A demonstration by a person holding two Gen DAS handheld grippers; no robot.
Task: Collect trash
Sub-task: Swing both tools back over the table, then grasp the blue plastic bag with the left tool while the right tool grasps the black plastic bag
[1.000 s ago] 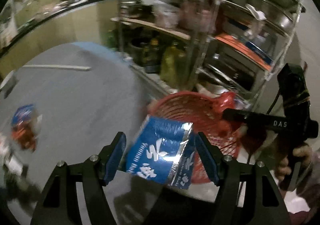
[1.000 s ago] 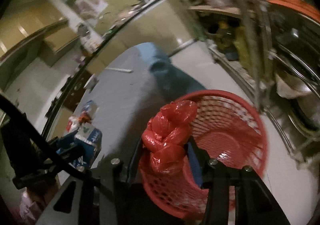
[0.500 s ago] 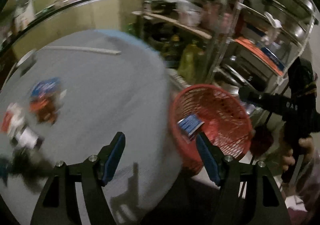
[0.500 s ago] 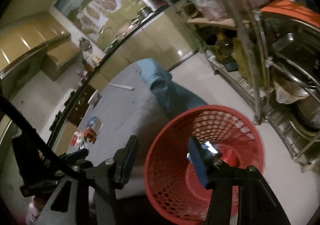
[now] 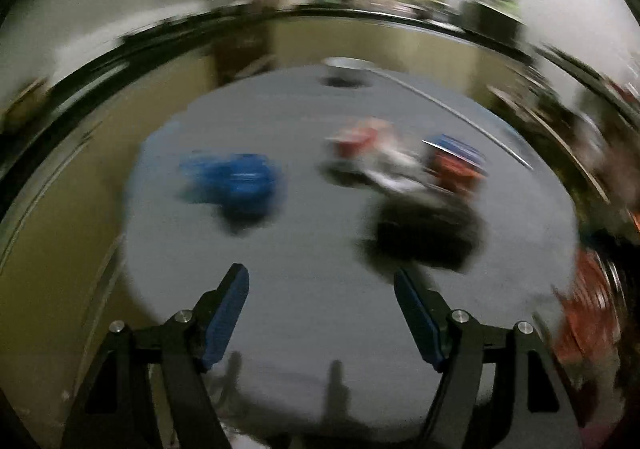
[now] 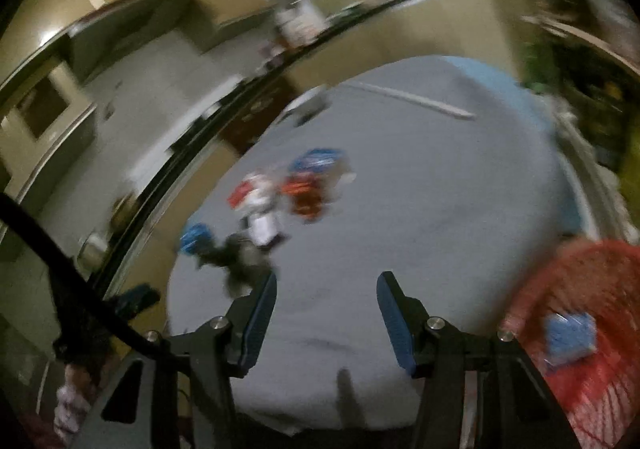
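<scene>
Both views are blurred by motion. My left gripper [image 5: 321, 281] is open and empty over the grey table [image 5: 312, 313]. Ahead of it lie a blue crumpled wrapper [image 5: 236, 179], a black crumpled bag [image 5: 426, 231], a red and white packet [image 5: 366, 153] and an orange and blue packet [image 5: 456, 163]. My right gripper [image 6: 326, 287] is open and empty over the table [image 6: 440, 209]. The red mesh basket [image 6: 592, 289] stands at its lower right with a blue packet [image 6: 570, 337] inside. The same trash shows there: black bag [image 6: 240, 257], orange and blue packet [image 6: 310, 185].
The basket edge shows at the far right of the left wrist view [image 5: 588, 313]. A thin white stick [image 6: 420, 101] lies at the table's far side. A small dish [image 5: 346, 67] sits at the far edge. Counters and shelves surround the table.
Both grippers let their trash fall into the red basket, then swung left, away from it, toward the trash on the table. Both are now empty.
</scene>
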